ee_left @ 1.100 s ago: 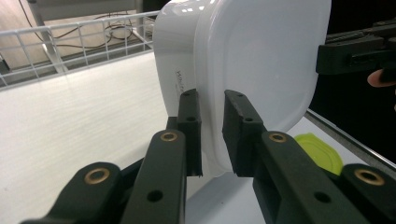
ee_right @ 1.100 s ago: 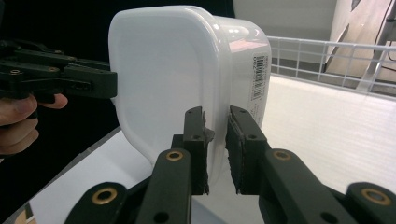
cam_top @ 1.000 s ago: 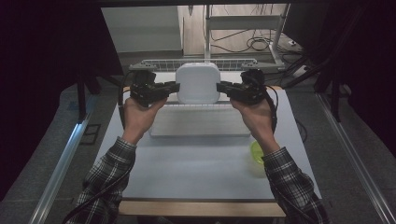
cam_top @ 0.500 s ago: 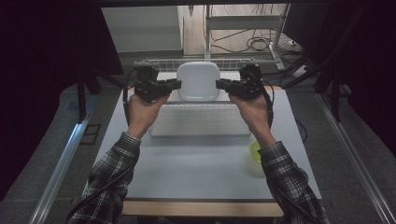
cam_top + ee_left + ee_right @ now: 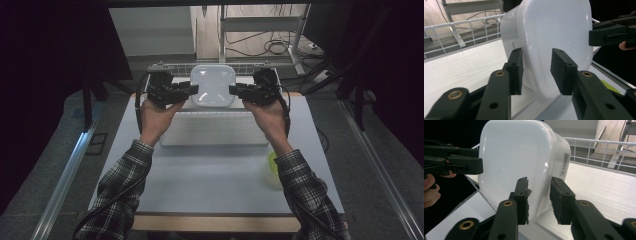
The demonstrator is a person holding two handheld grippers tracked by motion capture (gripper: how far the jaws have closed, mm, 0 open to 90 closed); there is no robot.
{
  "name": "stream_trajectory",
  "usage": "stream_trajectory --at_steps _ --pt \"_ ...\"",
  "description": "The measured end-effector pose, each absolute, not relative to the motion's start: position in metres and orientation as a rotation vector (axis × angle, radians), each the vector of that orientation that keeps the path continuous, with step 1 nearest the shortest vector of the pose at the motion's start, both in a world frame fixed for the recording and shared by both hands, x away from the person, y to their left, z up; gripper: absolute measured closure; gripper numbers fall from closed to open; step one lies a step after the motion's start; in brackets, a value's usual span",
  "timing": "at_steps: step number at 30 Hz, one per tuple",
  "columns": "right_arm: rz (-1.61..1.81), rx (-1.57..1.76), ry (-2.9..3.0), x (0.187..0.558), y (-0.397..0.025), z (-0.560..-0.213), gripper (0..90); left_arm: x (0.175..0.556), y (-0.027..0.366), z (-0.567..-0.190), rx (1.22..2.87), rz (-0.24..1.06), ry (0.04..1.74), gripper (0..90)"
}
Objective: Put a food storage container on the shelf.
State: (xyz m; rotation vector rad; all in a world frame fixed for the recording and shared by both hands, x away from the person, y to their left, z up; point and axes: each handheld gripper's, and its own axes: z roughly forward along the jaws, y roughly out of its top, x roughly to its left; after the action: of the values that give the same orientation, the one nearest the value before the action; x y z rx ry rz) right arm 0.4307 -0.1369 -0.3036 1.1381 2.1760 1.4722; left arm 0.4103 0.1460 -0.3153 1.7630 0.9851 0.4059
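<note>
The white plastic container [image 5: 213, 85] is held aloft between the two claws, its rim clamped in the left gripper [image 5: 536, 71] and its opposite rim in the right gripper [image 5: 539, 200], above the wire rack [image 5: 165, 66]

A translucent white plastic container [image 5: 213, 85] sits between black grippers, above plaid sleeves [image 5: 122, 172] and a yellow-green bowl [image 5: 272, 165].

Place: a lab or test bay, by the look of it.
Table [image 5: 215, 175]: a plain pale work surface, set alone on a grey floor.
Surround: dark curtains [image 5: 55, 45] hang on both sides.
Background: a metal frame [image 5: 260, 22] and loose cables [image 5: 275, 47] lying on the floor.
Floor edges: metal rails [image 5: 65, 170] run alongside the table.
</note>
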Motion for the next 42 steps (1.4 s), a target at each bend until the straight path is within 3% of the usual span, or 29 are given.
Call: stream_trajectory --at_steps 17,35,42 --pt "1.431 1.119 2.162 0.440 -0.130 -0.307 56.4 0.423 0.140 -0.319 1.793 0.481 1.001 50.2" --pt "1.395 1.137 2.103 0.456 -0.127 -0.305 49.0 0.442 0.144 -0.319 1.754 0.448 1.026 40.3" --pt "1.402 1.139 2.097 0.460 -0.128 -0.305 42.9 0.441 0.142 -0.319 1.757 0.453 0.996 29.3"
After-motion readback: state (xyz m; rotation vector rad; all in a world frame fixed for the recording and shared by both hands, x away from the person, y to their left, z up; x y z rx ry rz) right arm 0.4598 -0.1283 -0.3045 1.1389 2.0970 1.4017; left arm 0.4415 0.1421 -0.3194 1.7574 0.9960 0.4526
